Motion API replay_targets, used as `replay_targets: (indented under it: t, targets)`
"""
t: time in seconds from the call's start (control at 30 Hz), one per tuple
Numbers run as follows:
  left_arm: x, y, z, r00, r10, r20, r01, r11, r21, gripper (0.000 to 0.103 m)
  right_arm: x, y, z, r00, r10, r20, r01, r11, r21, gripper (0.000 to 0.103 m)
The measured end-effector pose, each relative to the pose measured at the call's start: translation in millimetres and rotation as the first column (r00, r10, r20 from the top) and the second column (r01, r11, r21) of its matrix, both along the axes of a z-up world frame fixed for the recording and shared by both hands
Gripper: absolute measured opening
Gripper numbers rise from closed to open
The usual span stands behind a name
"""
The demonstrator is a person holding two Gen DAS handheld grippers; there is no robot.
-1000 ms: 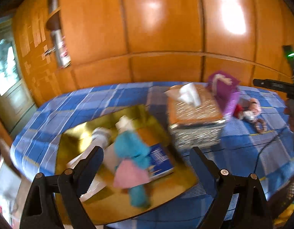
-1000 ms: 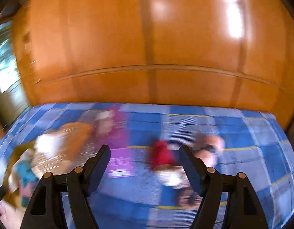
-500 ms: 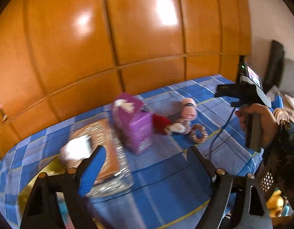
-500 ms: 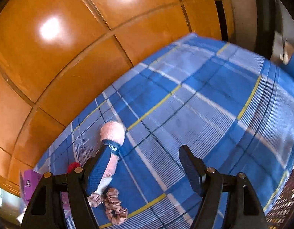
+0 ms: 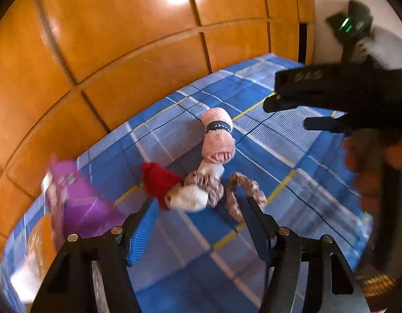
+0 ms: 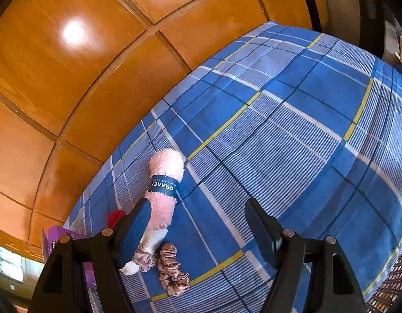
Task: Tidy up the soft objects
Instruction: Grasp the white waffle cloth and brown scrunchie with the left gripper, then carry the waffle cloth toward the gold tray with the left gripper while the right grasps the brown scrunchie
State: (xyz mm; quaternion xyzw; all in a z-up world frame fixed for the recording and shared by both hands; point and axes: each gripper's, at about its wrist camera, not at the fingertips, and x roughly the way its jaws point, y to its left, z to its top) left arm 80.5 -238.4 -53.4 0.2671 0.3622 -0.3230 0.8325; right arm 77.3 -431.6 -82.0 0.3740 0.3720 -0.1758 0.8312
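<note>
Soft objects lie in a loose cluster on the blue plaid bedcover [image 5: 266, 156] with white and yellow lines, close to the glossy orange wooden panelling [image 5: 122, 52]. Farthest back is a rolled pink terry towel [image 5: 218, 137] bound by a dark blue printed band; in the right wrist view the same roll [image 6: 164, 182] runs lengthwise toward the camera. At its near end sit a white knitted piece [image 5: 190, 199], a red fabric piece [image 5: 159, 181] touching the white one, and two dusty-pink satin scrunchies, one bunched against the white piece [image 5: 208, 185] and one lying just beside it as an open ring [image 5: 244, 191]. A purple cardboard box [image 5: 75, 203] stands to the left of the cluster, blurred. The left gripper [image 5: 201, 224] hangs above the cluster, its jaws closing with nothing pinched between them; the white piece and the scrunchie ring show in the gap beyond the tips. The right gripper [image 6: 198, 224] is spread wide over bare bedcover, empty, its left finger [image 6: 134, 229] overlapping the towel roll in view, and whether it touches cannot be told. From the left wrist the right gripper appears as a dark shape at upper right [image 5: 300, 109], held by a blurred hand [image 5: 367, 172].
</note>
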Motion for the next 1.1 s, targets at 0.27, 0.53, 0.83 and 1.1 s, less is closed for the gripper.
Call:
replay_targets:
  t: [0.27,0.53,0.83,1.1]
  targets:
    - [46,-48,-49,0.999,-0.014,-0.030,0.018,0.991,0.134,0.068,2,-5,-7,1.000,0.005,0.009,-0.006,0.997,0.072,0.075]
    - [53,-53,-65,0.995,-0.002,-0.098,0.012,0.995,0.098,0.035,6,-3,-9,1.000,0.028,0.013,-0.029,0.997,0.078,0.075]
    - [1,20,-43,0.990,0.066,-0.123,-0.071,0.997,-0.039,0.035,28,19,-23,0.978,0.192,-0.084,-0.184,0.978,0.102,0.073]
    - [-24,75,-73,0.969,0.166,-0.185,-0.175,0.984,-0.036,0.036,49,67,-37,0.890,0.387,-0.240,-0.393,0.919,0.025,0.070]
